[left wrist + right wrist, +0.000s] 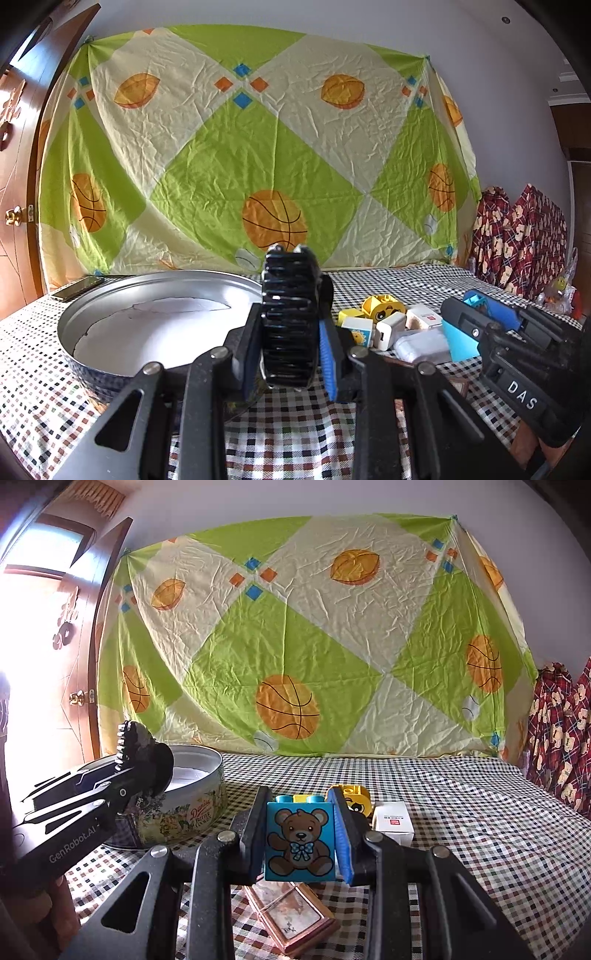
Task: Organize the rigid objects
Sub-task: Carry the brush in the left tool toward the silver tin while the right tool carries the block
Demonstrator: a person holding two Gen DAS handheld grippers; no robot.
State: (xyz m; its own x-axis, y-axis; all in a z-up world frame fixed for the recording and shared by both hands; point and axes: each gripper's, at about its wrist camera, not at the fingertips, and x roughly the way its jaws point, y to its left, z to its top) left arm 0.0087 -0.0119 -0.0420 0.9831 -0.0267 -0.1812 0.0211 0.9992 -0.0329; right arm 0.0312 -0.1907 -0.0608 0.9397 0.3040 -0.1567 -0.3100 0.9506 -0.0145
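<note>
My left gripper [290,343] is shut on a black toothed hair clip [290,295], held upright at the right rim of a round cookie tin [147,280]. White paper lines the tin. In the right wrist view the clip [136,746] and left gripper [144,775] hang at the tin's [184,812] near rim. My right gripper [299,805] is shut on a blue block [301,842] with a teddy bear picture, raised above the checked tablecloth. From the left wrist view, that right gripper [472,317] and blue block [460,343] are at the right.
Between the grippers lie a yellow face block [384,308], a sunflower cube [358,330], a white charger [388,328], a white box [423,315] and a white case [421,345]. A brown framed picture [295,919] lies under the right gripper. A phone [79,288] sits behind the tin.
</note>
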